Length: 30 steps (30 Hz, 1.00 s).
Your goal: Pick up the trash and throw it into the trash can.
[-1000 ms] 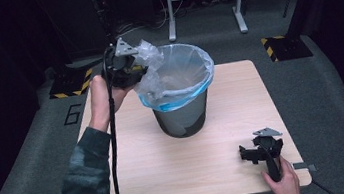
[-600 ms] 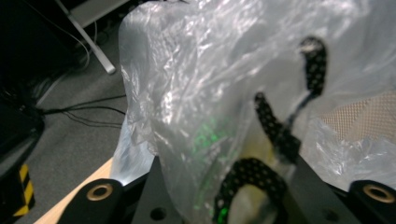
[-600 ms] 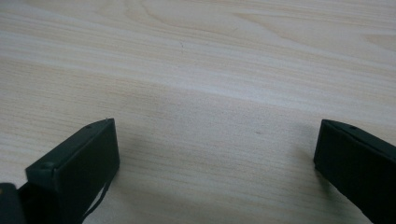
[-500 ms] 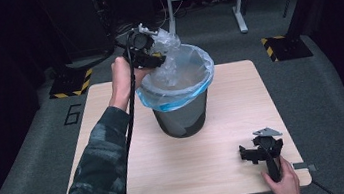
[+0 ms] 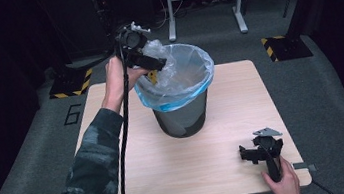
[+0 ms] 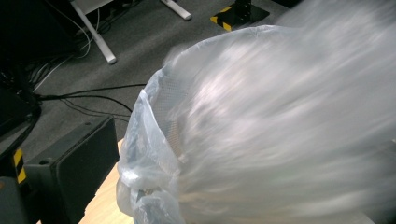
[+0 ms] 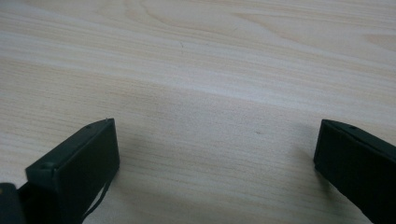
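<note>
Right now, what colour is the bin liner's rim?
Light blue on the bin liner, clearest in the high view.

A pale blue-tinted clear bag (image 5: 183, 83) lines the dark bin (image 5: 183, 118); the sleeve (image 5: 89, 173) is camouflage.

Table (image 5: 220, 171): light wood-grain top, roughly square with rounded corners, standing on grey carpet (image 5: 37, 160). Grain shows pale and unmarked in the right gripper view.

On it: one dark bin (image 5: 183, 118), upright, set at the middle toward the far edge. Bin carries a clear liner (image 5: 183, 83) with a bluish fold over the rim. The right gripper (image 5: 260, 151) sits low at the near right corner; whether it touches the top cannot be told. Small grey tab (image 5: 302, 165) at the near right edge.
</note>
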Each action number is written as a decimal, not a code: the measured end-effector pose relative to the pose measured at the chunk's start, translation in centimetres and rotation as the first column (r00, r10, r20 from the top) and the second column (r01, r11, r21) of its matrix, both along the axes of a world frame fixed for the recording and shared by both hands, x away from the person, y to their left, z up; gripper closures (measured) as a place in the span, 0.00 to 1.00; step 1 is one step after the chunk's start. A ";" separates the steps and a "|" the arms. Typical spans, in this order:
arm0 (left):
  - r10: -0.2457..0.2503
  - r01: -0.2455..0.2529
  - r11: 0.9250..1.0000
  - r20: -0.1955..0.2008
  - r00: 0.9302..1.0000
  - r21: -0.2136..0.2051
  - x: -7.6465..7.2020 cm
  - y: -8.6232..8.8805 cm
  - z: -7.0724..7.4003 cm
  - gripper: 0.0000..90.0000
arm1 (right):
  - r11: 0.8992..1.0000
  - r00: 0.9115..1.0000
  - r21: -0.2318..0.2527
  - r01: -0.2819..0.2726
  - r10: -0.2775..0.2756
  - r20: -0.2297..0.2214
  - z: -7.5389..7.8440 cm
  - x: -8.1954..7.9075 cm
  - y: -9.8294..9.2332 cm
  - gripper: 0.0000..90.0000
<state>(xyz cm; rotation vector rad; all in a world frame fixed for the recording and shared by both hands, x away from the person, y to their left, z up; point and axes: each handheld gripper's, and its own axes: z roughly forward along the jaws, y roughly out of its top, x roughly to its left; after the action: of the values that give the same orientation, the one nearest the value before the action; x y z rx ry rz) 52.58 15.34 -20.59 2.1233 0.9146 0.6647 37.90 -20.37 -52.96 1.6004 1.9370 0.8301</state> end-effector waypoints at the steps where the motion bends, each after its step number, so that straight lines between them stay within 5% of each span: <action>1: 0.003 -0.002 1.000 0.008 1.000 -0.026 0.0 -0.1 0.4 0.00 | 1.000 1.000 -0.003 -0.003 0.003 -0.002 0.0 0.0 0.0 0.00; 9: 0.014 -0.014 1.000 -0.024 1.000 0.014 -0.2 0.1 0.5 0.00 | 1.000 1.000 -0.001 0.000 0.000 -0.004 0.0 0.0 0.0 0.00; 10: 0.040 -0.029 0.992 -0.091 0.995 0.119 0.8 -0.3 -0.3 0.00 | 1.000 1.000 0.000 0.000 0.000 -0.004 0.0 0.0 0.0 0.00; 11: 0.055 -0.039 0.990 -0.119 0.991 0.133 1.3 -0.3 -0.7 0.00 | 1.000 1.000 0.000 0.000 0.000 -0.004 0.0 0.0 0.0 0.00; 13: 0.043 -0.027 0.996 -0.194 0.980 0.087 2.4 -0.2 -1.2 0.00 | 1.000 1.000 0.000 0.000 0.000 -0.004 0.0 0.0 0.0 0.00; 16: 0.031 -0.014 0.997 -0.231 0.972 0.074 2.8 -0.4 -1.6 0.00 | 1.000 1.000 -0.001 0.000 0.000 -0.002 0.0 0.0 0.0 0.00; 17: -0.015 0.032 0.998 -0.292 0.956 0.055 3.2 -0.9 -2.2 0.00 | 1.000 1.000 -0.001 -0.001 0.001 -0.002 0.0 0.0 0.0 0.00; 19: -0.022 0.040 0.998 -0.294 0.956 0.055 3.2 -1.0 -2.4 0.00 | 1.000 1.000 0.000 0.000 0.000 -0.004 0.0 0.0 0.0 0.00; 22: -0.045 0.051 0.999 -0.241 0.970 0.018 1.5 -0.5 -2.7 0.00 | 1.000 1.000 0.000 0.000 0.000 -0.004 0.0 0.0 0.0 0.00; 25: -0.044 0.043 0.999 -0.142 0.989 -0.012 -2.0 1.3 -3.3 0.00 | 1.000 1.000 0.000 0.001 -0.001 -0.002 0.0 0.0 0.0 0.00; 26: -0.049 0.046 0.998 -0.105 0.993 -0.032 -3.5 2.3 -3.7 0.00 | 1.000 1.000 -0.001 0.000 0.000 -0.003 0.0 0.0 0.0 0.00; 27: -0.049 0.046 0.998 -0.105 0.993 -0.032 -3.5 2.3 -3.7 0.00 | 1.000 1.000 -0.001 0.000 0.000 -0.003 0.0 0.0 0.0 0.00; 28: -0.032 0.029 0.998 -0.049 0.998 -0.054 -6.7 4.4 -5.3 0.00 | 1.000 1.000 -0.004 -0.003 0.003 -0.002 0.0 0.0 0.0 0.00; 30: 0.000 -0.003 0.997 -0.029 1.000 -0.076 -9.3 6.5 -8.0 0.00 | 1.000 1.000 -0.003 -0.002 0.002 -0.003 0.0 0.0 0.0 0.00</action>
<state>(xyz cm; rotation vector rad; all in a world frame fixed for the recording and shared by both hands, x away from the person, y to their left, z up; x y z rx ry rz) 43.33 21.80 -28.55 2.0697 0.9429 0.5916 37.89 -20.39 -52.95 1.5992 1.9409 0.8252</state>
